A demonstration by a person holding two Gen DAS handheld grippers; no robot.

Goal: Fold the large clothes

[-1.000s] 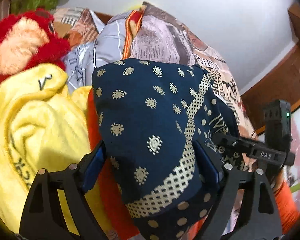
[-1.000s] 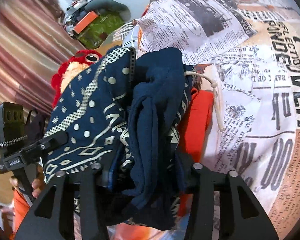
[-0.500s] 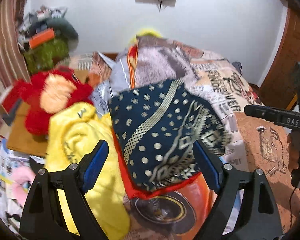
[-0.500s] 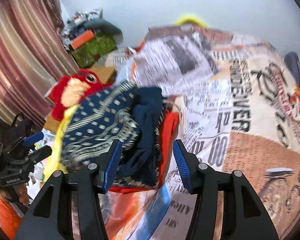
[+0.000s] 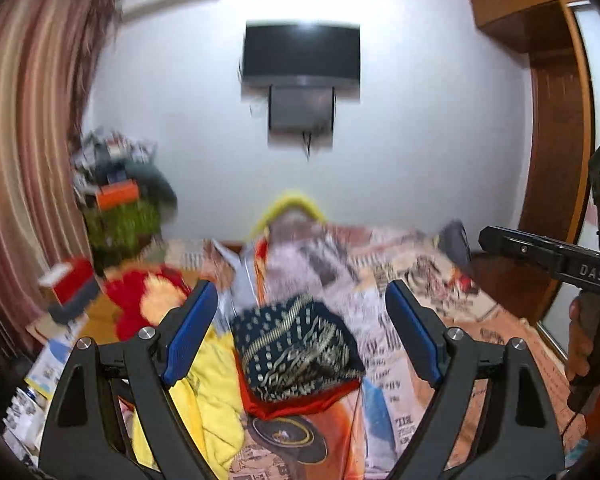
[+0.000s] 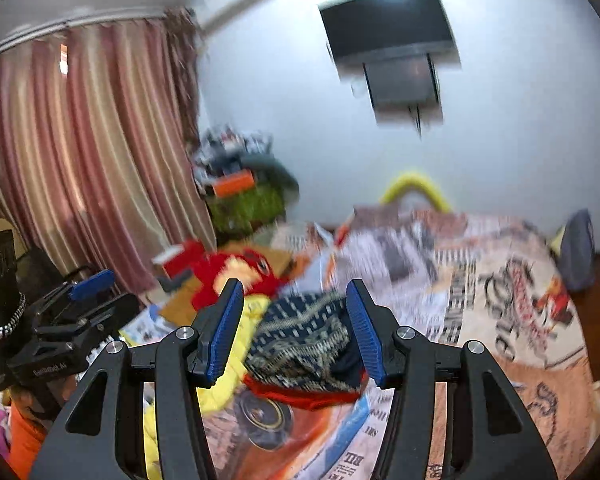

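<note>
Both the left claw [image 5: 300,336] and the right claw [image 6: 294,328] hang spread wide and hold nothing above the bed [image 5: 440,280], where the folded navy patterned garment [image 5: 296,348] lies on an orange cloth [image 5: 300,402], just beside a yellow garment [image 5: 208,392].

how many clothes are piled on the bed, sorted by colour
navy patterned: 1, the folded garment on top
red-orange: 1, a piece showing under the navy one
yellow: 1, the garment beside them
total: 3, lying on the printed bedsheet; neither gripper holds any
</note>
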